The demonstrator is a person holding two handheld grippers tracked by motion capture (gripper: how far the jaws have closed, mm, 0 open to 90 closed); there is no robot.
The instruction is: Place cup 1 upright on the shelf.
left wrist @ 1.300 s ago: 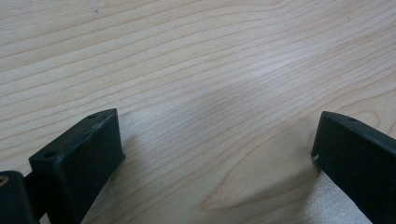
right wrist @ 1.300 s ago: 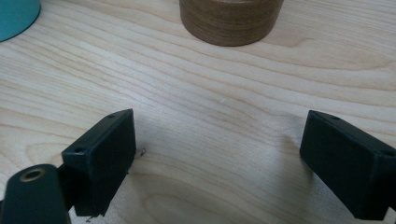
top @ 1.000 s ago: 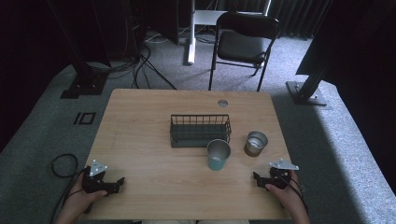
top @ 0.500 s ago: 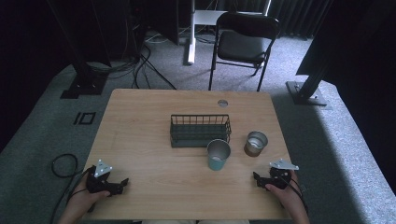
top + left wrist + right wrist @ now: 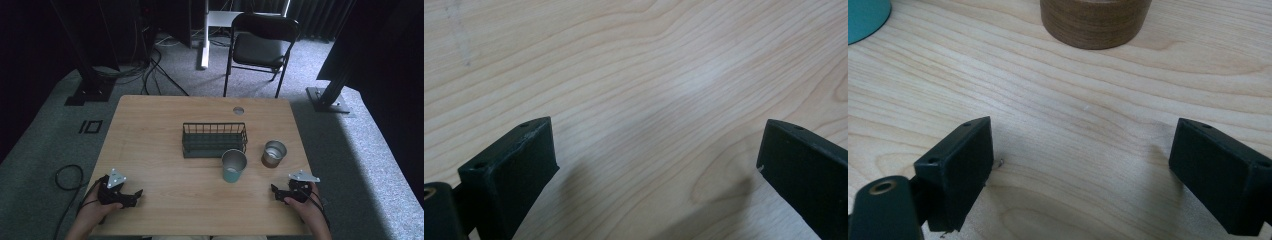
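Observation:
A dark wire basket (image 5: 214, 140) stands in the middle of the wooden table (image 5: 150, 130). In front of it to the right are a teal cup (image 5: 233, 166) with a metal rim and a brown cup (image 5: 273, 154). My left gripper (image 5: 131, 196) rests near the front left corner, open, with bare wood between its jaws (image 5: 659, 165). My right gripper (image 5: 276, 192) lies near the front right corner, open and holding nothing (image 5: 1083, 165). In the right gripper view the brown cup (image 5: 1095, 20) sits just ahead and the teal cup (image 5: 865, 17) is at the upper left.
A round cable hole (image 5: 238, 110) sits near the table's far edge. A black folding chair (image 5: 260, 47) stands behind the table, with stand bases (image 5: 327, 100) and cables (image 5: 150, 60) on the grey carpet. A cable loop (image 5: 67, 175) lies left of the table.
My left gripper has shifted slightly to the right and nearer the front edge. The right gripper and the cups have stayed put.

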